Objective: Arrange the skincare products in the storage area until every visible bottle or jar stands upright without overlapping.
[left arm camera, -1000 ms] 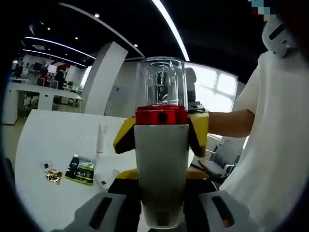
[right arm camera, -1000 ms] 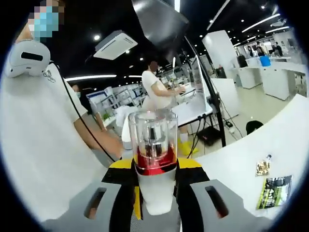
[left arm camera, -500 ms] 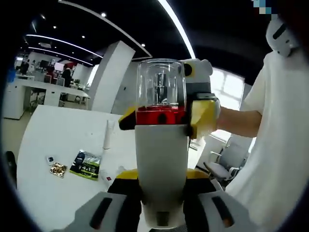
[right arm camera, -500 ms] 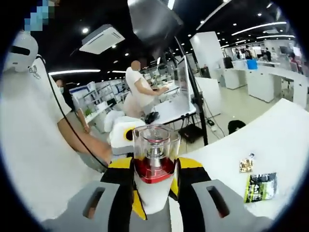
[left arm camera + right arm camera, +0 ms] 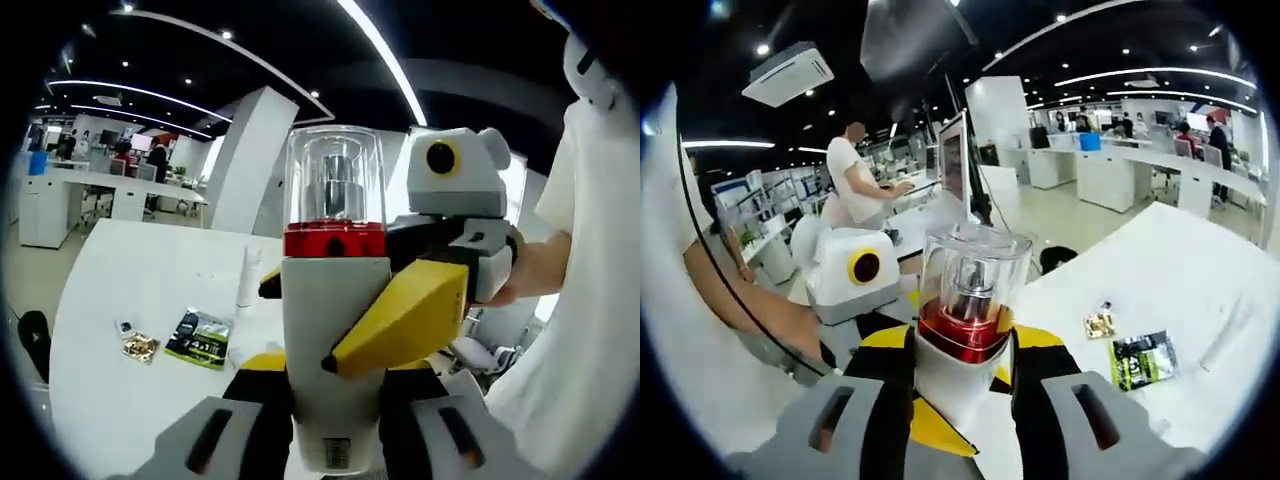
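You've got the pump bottle (image 5: pixel 335 330) clamped in both tools at once, held up in the air above the white desk (image 5: pixel 120 300), well apart from the surface. The left tool (image 5: pixel 335 440) has its jaws closed on the lower white body; the right tool (image 5: pixel 962 400) has its jaws closed on the same body just under the red collar.

What's changed vs a sec ago: in the left gripper view the right tool (image 5: pixel 440 270) has swung round from behind the bottle to the front-right side, its yellow jaw now lying across the white body. In the right gripper view the left tool (image 5: pixel 855 285) comes in from the left and sits closer, just beside the bottle. Background has shifted in both views too, so your hands are turning, not the desk items.

Judgement: looks like a mid-air handover or re-grip, prob to get the bottle upright for placing. Bottle isn't set down yet, so task's not near done.

On the desk: a dark green sachet (image 5: pixel 203 338), a small gold packet (image 5: pixel 140 347), and a white tube (image 5: pixel 246 282), which seems to stand upright.
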`<action>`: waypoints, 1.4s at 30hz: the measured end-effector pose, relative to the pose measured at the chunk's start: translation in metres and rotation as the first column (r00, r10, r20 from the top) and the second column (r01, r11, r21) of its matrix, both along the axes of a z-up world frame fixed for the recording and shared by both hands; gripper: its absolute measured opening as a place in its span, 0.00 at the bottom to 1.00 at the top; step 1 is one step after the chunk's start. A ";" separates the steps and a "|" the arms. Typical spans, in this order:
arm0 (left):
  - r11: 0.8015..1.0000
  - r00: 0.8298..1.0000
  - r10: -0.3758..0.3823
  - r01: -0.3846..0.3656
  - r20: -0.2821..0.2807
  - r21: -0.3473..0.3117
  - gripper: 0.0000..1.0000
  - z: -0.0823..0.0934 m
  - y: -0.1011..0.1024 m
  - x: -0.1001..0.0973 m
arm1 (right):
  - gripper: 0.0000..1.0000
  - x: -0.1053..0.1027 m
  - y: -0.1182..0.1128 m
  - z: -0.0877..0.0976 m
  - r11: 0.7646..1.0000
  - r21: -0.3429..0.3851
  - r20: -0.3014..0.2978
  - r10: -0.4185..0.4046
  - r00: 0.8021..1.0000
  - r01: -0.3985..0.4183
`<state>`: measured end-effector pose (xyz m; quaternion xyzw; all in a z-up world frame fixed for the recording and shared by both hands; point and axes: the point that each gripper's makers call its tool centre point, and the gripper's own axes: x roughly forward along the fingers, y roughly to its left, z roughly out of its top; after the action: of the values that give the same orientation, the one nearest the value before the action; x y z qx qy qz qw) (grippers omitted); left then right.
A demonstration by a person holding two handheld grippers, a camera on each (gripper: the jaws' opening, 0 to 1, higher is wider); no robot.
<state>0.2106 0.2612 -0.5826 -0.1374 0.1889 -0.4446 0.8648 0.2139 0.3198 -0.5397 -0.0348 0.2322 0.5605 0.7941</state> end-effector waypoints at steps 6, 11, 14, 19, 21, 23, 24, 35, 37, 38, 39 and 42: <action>1.000 1.000 -0.002 0.002 0.007 -0.012 0.31 0.003 0.001 -0.001 | 0.33 0.000 -0.001 0.000 0.999 0.044 -0.048 -0.022 0.999 0.024; 1.000 0.998 0.016 -0.016 0.059 -0.001 0.32 0.008 -0.001 0.003 | 0.30 0.003 -0.001 0.005 0.999 0.042 -0.005 -0.004 1.000 0.004; 1.000 0.998 0.024 -0.023 0.065 -0.012 0.32 0.009 -0.001 0.004 | 0.30 0.002 -0.001 0.008 0.999 0.037 0.005 0.005 1.000 -0.005; 1.000 0.996 0.027 -0.027 0.088 -0.003 0.33 0.012 -0.002 0.005 | 0.30 0.001 -0.001 0.010 0.999 0.026 0.032 0.022 0.999 -0.023; 1.000 0.996 0.025 -0.025 0.089 -0.001 0.33 0.012 -0.002 0.006 | 0.30 0.001 0.000 0.011 0.999 0.023 0.043 0.028 0.999 -0.029; 1.000 0.995 0.028 -0.028 0.091 0.003 0.34 0.013 -0.002 0.006 | 0.30 0.002 0.000 0.012 0.999 0.024 0.044 0.028 0.999 -0.030; 1.000 0.995 0.030 -0.031 0.092 0.002 0.34 0.013 -0.001 0.007 | 0.30 0.003 0.000 0.012 0.999 0.025 0.044 0.029 0.999 -0.031; 0.996 0.994 0.077 -0.081 0.073 0.041 0.36 0.004 0.007 0.009 | 0.30 0.014 0.001 0.021 0.998 0.051 0.059 0.018 0.998 -0.021; 0.992 0.993 0.102 -0.107 0.066 0.070 0.36 -0.002 0.013 0.012 | 0.30 0.018 -0.002 0.022 0.999 0.053 0.063 0.010 0.998 -0.013; 0.992 0.993 0.100 -0.105 0.069 0.069 0.37 -0.002 0.013 0.012 | 0.30 0.020 -0.003 0.023 0.998 0.055 0.063 0.005 0.998 -0.008; 0.991 0.992 0.111 -0.115 0.063 0.071 0.37 -0.004 0.015 0.012 | 0.30 0.021 -0.004 0.023 0.998 0.057 0.063 0.001 0.998 -0.004; 0.980 0.980 0.164 -0.174 0.109 0.099 0.40 -0.003 0.025 0.015 | 0.30 0.027 -0.008 0.026 0.997 0.079 0.053 -0.018 0.998 0.014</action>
<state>0.2260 0.2866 -0.5860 -0.0835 0.1564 -0.3650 0.9140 0.2409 0.3116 -0.5134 -0.0167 0.1891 0.5619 0.8052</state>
